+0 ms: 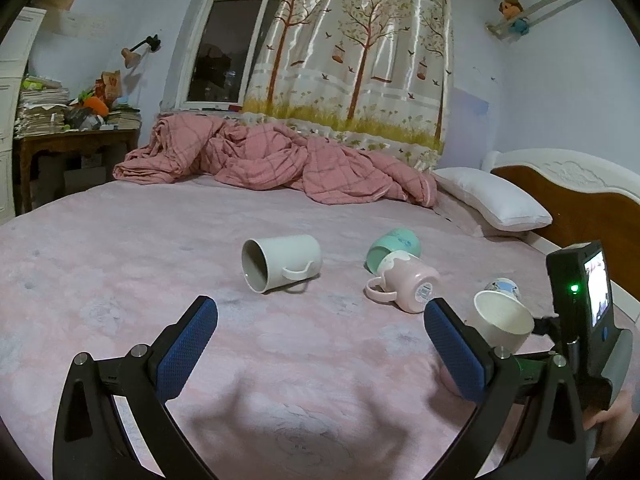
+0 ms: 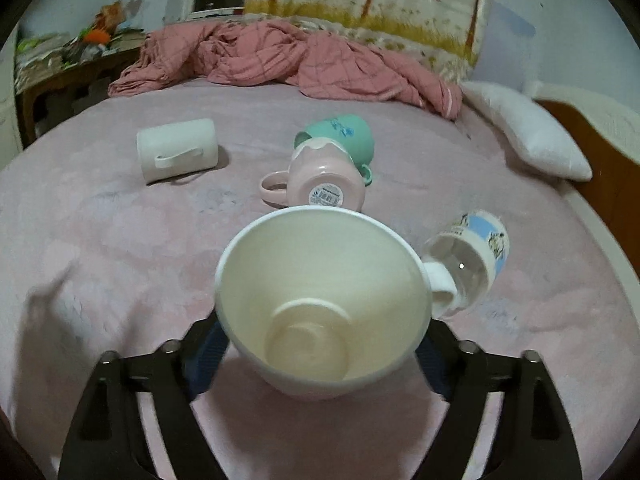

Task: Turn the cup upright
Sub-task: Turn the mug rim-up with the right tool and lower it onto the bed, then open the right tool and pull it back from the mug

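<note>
A wide white cup (image 2: 324, 300) sits between the fingers of my right gripper (image 2: 320, 354), which is shut on it; its mouth tilts up toward the camera. It also shows in the left wrist view (image 1: 504, 324). A white mug (image 1: 280, 262) lies on its side on the pink bed. A pink mug (image 1: 404, 284) and a green cup (image 1: 394, 246) lie on their sides, touching. A glass with a blue print (image 2: 468, 260) lies on its side by the held cup. My left gripper (image 1: 320, 344) is open and empty above the bed.
A crumpled pink quilt (image 1: 272, 156) lies along the far side of the bed. A white pillow (image 1: 492, 196) and a wooden headboard (image 1: 580, 196) are at the right. A cluttered wooden desk (image 1: 72, 136) stands at the far left.
</note>
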A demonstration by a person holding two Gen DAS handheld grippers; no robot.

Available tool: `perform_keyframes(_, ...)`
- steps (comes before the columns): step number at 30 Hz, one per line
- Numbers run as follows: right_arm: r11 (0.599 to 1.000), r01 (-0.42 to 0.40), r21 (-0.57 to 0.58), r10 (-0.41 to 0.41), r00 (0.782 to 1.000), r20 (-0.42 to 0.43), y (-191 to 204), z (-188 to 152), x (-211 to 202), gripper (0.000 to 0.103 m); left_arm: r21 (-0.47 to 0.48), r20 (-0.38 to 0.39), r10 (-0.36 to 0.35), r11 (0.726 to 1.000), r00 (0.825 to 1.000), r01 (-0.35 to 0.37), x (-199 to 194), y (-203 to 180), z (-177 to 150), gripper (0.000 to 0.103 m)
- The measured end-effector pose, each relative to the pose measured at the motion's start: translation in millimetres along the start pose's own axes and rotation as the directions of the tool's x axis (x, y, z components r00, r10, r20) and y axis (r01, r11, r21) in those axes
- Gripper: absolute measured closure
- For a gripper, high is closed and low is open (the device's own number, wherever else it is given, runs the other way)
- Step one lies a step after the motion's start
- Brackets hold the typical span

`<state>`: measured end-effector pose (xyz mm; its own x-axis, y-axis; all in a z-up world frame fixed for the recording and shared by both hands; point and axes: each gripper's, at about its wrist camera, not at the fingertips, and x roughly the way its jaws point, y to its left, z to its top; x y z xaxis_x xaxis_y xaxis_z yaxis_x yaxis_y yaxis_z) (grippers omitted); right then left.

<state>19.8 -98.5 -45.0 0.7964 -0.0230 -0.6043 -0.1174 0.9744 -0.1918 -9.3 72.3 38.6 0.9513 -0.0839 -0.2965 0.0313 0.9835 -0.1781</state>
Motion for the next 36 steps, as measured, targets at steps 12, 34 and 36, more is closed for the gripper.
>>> perform_keyframes(12,0.997,-0.070,-0.028,0.075,0.974,0.215,-15,-34,-66,0.000,0.031,-0.027,-0.028,0.999,0.999,0.029,5,-12,-8,0.000)
perform_keyframes(34,0.977,-0.151,0.150,0.098,0.946,0.308,-82,-88,-45,0.000,0.203,0.006,-0.109,0.974,0.994,0.106,15,-76,-52,0.000)
perform_keyframes(36,0.979,-0.146,0.143,0.096,0.945,0.312,-80,-89,-45,0.000,0.198,0.003,-0.110,0.974,0.994,0.108,15,-76,-53,0.000)
